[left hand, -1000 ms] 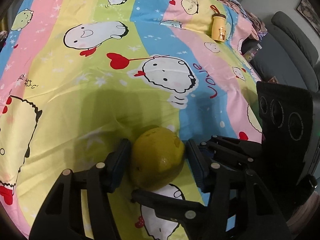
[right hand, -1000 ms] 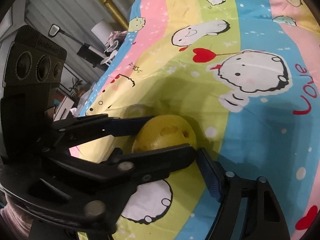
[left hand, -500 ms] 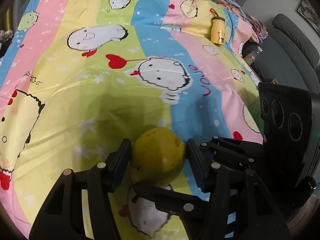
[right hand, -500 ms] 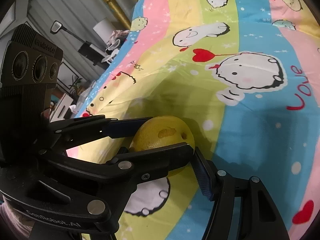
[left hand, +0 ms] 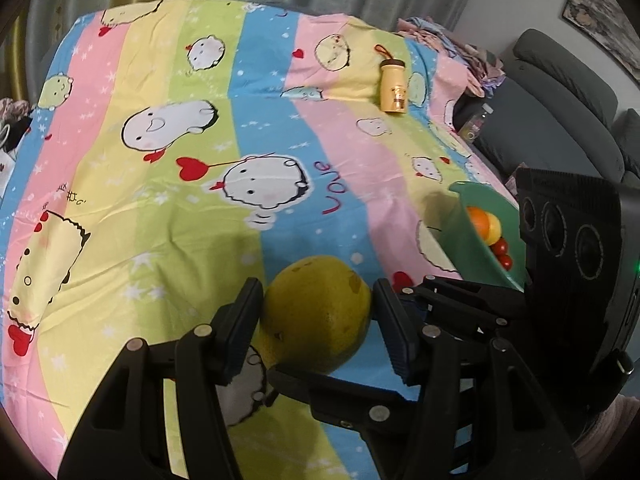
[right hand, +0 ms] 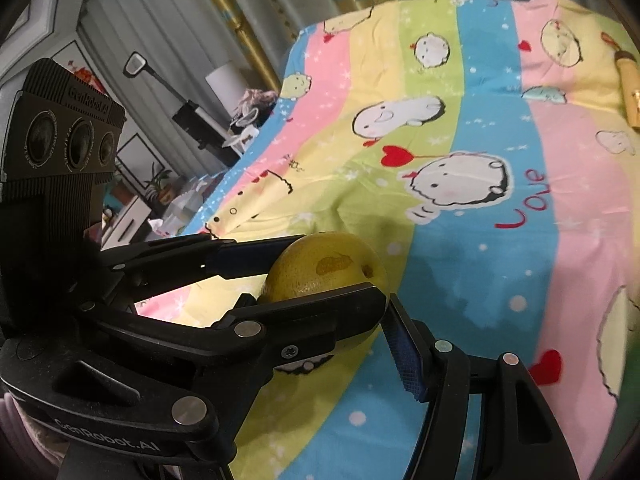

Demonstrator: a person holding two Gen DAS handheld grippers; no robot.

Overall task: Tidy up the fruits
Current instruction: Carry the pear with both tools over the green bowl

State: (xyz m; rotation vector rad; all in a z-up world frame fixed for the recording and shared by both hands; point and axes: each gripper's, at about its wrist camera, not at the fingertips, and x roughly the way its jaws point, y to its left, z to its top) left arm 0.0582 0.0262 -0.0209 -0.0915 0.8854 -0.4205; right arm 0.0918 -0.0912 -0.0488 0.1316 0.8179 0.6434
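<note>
- Both jaws clamp one big yellow-green fruit [left hand: 318, 312]: the left gripper [left hand: 318, 320] presses its pads on the fruit's two sides, and the right gripper [right hand: 384, 308] grasps it too, one finger crossing under it, the blue-padded finger [right hand: 404, 356] at its right flank.
- Fruit sits between all four fingers, above the striped cartoon bedsheet [left hand: 200, 208].
- Green bowl [left hand: 460, 236] with an orange and small red fruits stands at the sheet's right edge.
- Yellow bottle [left hand: 394, 86] lies far back on the sheet.
</note>
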